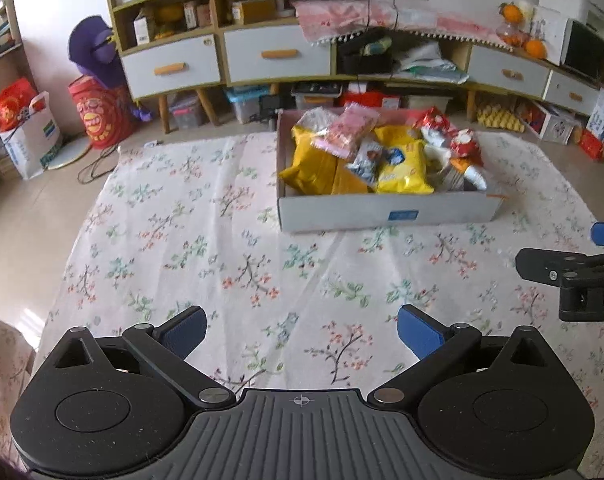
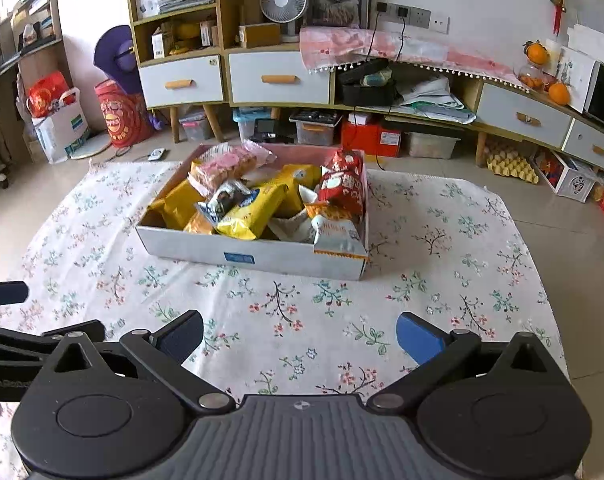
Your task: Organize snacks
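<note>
Left tool (image 1: 302, 330), right tool (image 2: 300, 338) wide, empty over floral cloth (image 2: 262, 300); snack box (image 2: 254, 254) ahead, unobstructed.

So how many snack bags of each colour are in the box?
Yellow bags: 2
Pink bag: 1
Red bag: 1
White-orange bag: 1
Blue-white bag: 1
Total: 6 that I can tell apart; more may hide underneath.

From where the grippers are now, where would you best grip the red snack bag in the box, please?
Grip the red snack bag at its crimped top edge, coming from above with the open right gripper. It stands propped at the right end of the box, its top clear of the other packets.
</note>
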`<state>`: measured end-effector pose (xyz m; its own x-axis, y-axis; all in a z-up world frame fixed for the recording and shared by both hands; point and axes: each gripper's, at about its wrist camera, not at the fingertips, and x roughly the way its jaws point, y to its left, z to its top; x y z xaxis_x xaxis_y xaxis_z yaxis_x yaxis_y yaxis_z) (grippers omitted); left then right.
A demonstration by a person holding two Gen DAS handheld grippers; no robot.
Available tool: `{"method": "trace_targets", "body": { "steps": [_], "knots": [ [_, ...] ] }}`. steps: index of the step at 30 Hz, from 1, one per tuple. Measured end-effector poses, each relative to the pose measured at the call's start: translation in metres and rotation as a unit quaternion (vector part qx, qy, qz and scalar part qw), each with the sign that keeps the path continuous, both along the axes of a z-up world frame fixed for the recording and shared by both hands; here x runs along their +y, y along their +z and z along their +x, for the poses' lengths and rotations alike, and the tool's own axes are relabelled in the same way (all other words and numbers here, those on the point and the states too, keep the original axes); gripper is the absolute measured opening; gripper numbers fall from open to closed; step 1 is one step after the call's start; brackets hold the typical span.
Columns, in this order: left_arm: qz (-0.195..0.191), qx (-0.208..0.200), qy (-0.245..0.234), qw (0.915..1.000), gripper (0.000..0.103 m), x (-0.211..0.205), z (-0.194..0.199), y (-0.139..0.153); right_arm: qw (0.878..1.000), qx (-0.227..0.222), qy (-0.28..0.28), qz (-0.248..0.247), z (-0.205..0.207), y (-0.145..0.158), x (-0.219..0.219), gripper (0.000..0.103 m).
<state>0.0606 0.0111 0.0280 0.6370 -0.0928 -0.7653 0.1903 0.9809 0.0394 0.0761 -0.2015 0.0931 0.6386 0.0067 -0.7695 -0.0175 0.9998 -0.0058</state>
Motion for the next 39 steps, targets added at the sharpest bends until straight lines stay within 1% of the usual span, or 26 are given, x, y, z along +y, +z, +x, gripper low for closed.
{"method": "trace_targets", "body": {
  "steps": [6, 12, 15, 25, 39],
  "knots": [
    [0.003, 0.002, 0.004, 1.0, 0.102, 0.0, 0.004, -0.003, 1.0, 0.004, 0.011, -0.023, 0.0, -0.009, 0.007, 0.085],
    [0.011, -0.003, 0.0, 0.9999, 0.102, -0.004, 0.001, -0.004, 0.999, 0.013, 0.016, -0.029, 0.002, -0.014, 0.01, 0.085],
    [0.022, -0.005, 0.004, 0.9997, 0.102, -0.005, 0.0, -0.003, 0.999, 0.011, 0.019, -0.036, 0.002, -0.014, 0.012, 0.085],
    [0.017, -0.013, 0.01, 0.9997, 0.102, -0.002, -0.002, 0.002, 0.999, 0.011, 0.022, -0.035, 0.0, -0.013, 0.014, 0.085],
    [0.016, -0.007, 0.004, 0.9998, 0.102, -0.004, -0.002, 0.0, 0.999, 0.01, 0.019, -0.041, 0.001, -0.014, 0.015, 0.085]
  ]
}}
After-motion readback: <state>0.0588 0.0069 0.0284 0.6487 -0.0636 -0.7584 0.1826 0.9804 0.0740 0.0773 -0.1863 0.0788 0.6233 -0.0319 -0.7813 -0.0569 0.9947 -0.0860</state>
